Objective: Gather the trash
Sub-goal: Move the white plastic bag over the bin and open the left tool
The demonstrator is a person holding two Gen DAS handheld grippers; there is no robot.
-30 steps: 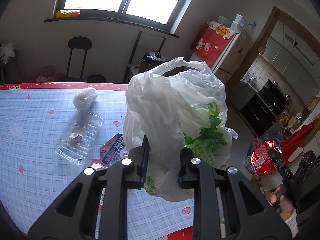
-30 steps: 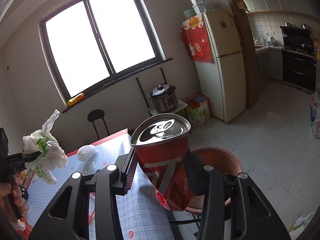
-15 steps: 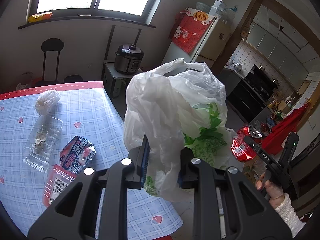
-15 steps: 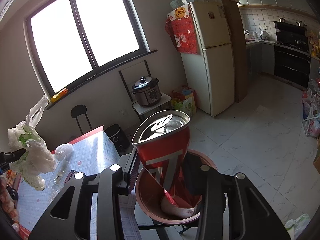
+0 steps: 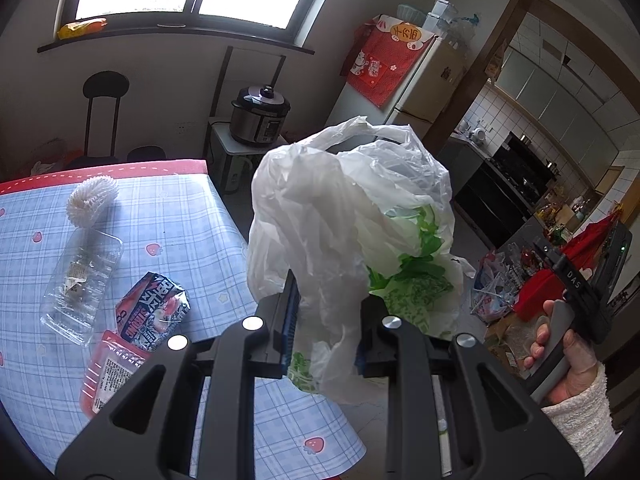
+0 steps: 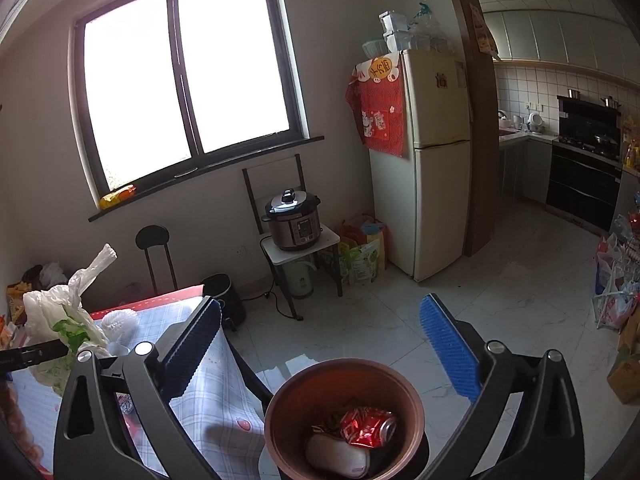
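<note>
While the right gripper [image 6: 320, 348] hung over the round brown bin [image 6: 280, 408], fingers just sprung wide and empty, its crushed red can [image 6: 368, 426] inside, the left gripper [image 5: 326, 330] pinched a crumpled white plastic bag [image 5: 340, 216], seemingly light, soft and slippery, best held by bunched folds.

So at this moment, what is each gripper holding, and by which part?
The left gripper pinches the crumpled white plastic bag by its lower bunched part. The right gripper holds nothing; its jaws have just opened, and the red can lies in the bin.

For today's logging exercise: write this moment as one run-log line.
left gripper: shut on plastic bag | right gripper: just opened, empty | red can: in bin
</note>
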